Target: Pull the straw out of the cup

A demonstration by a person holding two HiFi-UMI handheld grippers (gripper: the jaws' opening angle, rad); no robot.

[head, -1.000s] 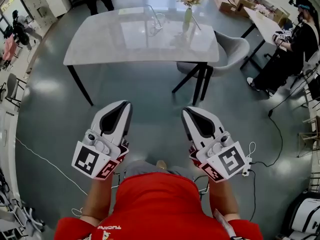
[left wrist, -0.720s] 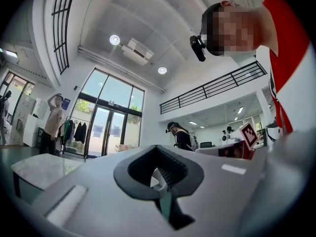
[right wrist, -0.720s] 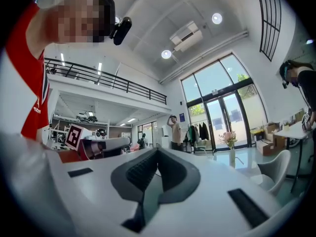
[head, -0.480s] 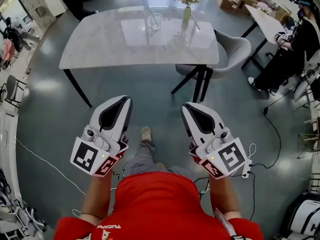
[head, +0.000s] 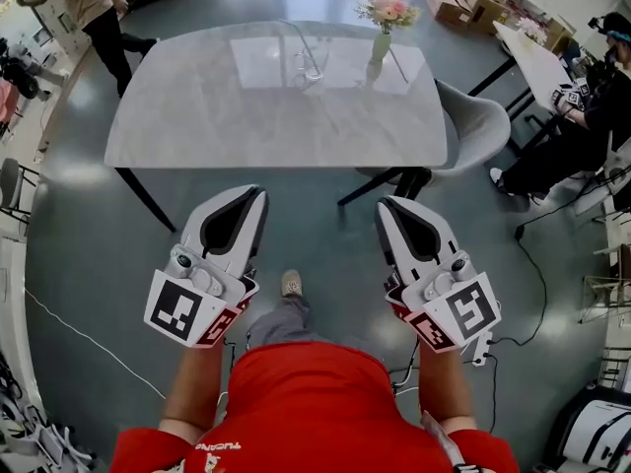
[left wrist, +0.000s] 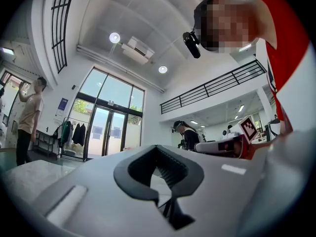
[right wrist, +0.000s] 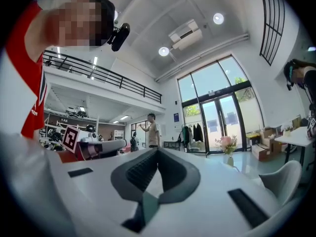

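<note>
Left gripper (head: 248,197) is out in front at waist height, jaws pressed together on nothing. The right gripper (head: 396,207) is beside it, pads meeting at the tips, also empty. Both hang over bare floor (head: 89,225), well short of the table (head: 197,106).

The target is at the table's far side: a clear cup (head: 312,62) stands upright on the pale top, with the straw (head: 296,39) showing as a thin line leaning out of it up and to the left. It's small from here, so I can't make out how far the straw reaches down inside, or whether there's liquid.

As for handling, that straw looks feather-light and thin, probably easy to crush or let slip. The place to pinch is the free length above the rim, with a straight lift along its lean. The cup looks like glass, so it's likely light, slick and tippable on that glossy top. A steadying grip low on its wall with the other gripper would be wise.

A vase of flowers (head: 380,47) stands just right of the cup, near enough to bump. A grey chair (head: 473,126) is tucked in at the right corner. It's a busy room, with one person standing far left (head: 94,13), another seated at the right (head: 582,126) and a cable (head: 537,264) trailing across the polished floor.
</note>
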